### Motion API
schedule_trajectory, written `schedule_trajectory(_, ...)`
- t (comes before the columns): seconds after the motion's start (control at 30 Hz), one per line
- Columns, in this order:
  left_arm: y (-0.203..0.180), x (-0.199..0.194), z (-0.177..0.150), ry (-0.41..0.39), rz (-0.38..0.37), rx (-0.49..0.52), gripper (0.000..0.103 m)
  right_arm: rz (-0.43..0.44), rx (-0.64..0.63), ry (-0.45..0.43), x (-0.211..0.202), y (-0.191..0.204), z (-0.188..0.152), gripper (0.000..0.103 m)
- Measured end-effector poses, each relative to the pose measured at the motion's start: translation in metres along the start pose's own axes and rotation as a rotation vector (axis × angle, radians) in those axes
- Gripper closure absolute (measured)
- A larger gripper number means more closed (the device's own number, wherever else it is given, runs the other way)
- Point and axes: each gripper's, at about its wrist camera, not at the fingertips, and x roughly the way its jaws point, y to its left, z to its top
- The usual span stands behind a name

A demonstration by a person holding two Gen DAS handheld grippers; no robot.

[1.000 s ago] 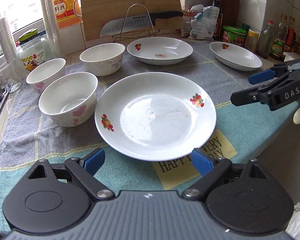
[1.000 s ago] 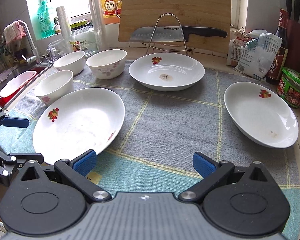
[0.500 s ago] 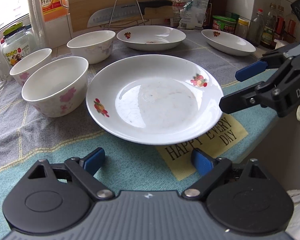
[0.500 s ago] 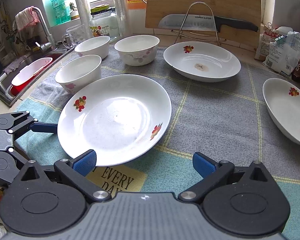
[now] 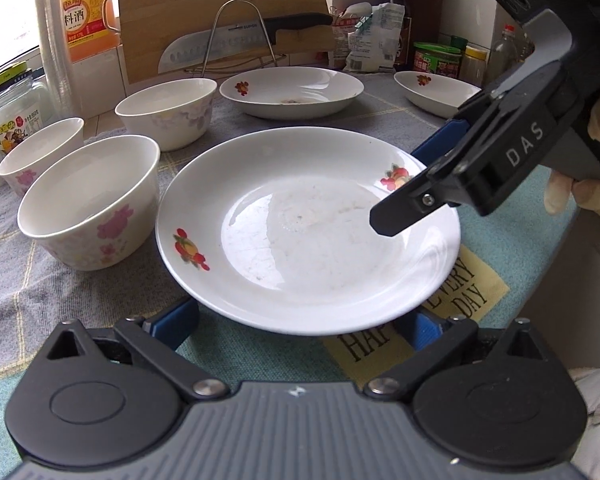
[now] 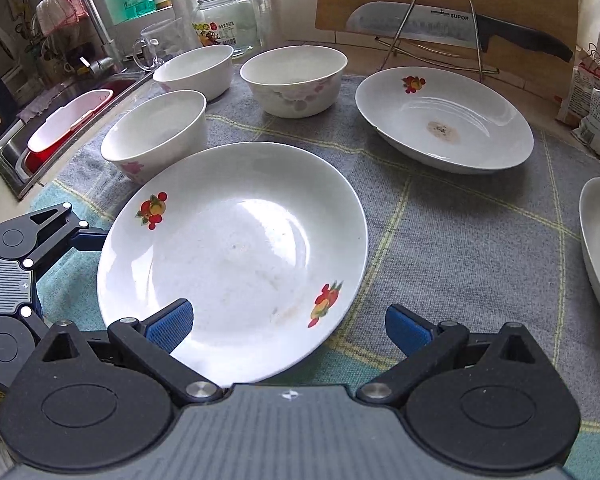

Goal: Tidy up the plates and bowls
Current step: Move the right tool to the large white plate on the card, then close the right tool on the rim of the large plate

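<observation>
Near plate (image 5: 308,236) dead ahead at twelve o'clock of left gripper (image 5: 302,326) (jaws opening, nothing pinched); right gripper (image 6: 288,326) gaping, rim between pads, equally near.

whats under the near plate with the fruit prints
The near plate lies on a checked cloth. A yellow label reading HAPPY EVERY DAY pokes out from beneath its near edge; part of the lettering and the cloth under the plate are covered.
</observation>
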Motion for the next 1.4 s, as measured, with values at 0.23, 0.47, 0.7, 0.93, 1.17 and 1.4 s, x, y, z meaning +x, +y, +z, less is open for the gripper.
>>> schedule_trajectory(0.23,-0.002,-0.004,-0.008,-0.049,0.006,-0.005,0.0,0.051,-0.035,0.094,0.024,-0.01,0.024,0.0)
schedule_trajectory(0.47,-0.006,-0.007,-0.012,-0.067,0.042,-0.035,0.0,0.101,-0.094,0.135,0.04,-0.005,0.043,0.0)
schedule_trajectory(0.7,-0.004,-0.006,-0.008,-0.053,0.028,-0.024,0.0,0.123,-0.108,0.13,0.042,-0.006,0.047,0.0)
schedule_trajectory(0.93,-0.005,-0.005,-0.007,-0.045,0.029,-0.023,0.0,0.116,-0.107,0.142,0.048,-0.004,0.056,0.0)
schedule_trajectory(1.17,-0.004,-0.004,-0.007,-0.043,0.027,-0.021,0.0,0.134,-0.1,0.119,0.05,-0.006,0.057,0.0)
schedule_trajectory(1.4,-0.005,-0.006,-0.011,-0.065,0.018,-0.012,0.0,0.133,-0.147,0.073,0.046,-0.005,0.047,0.0)
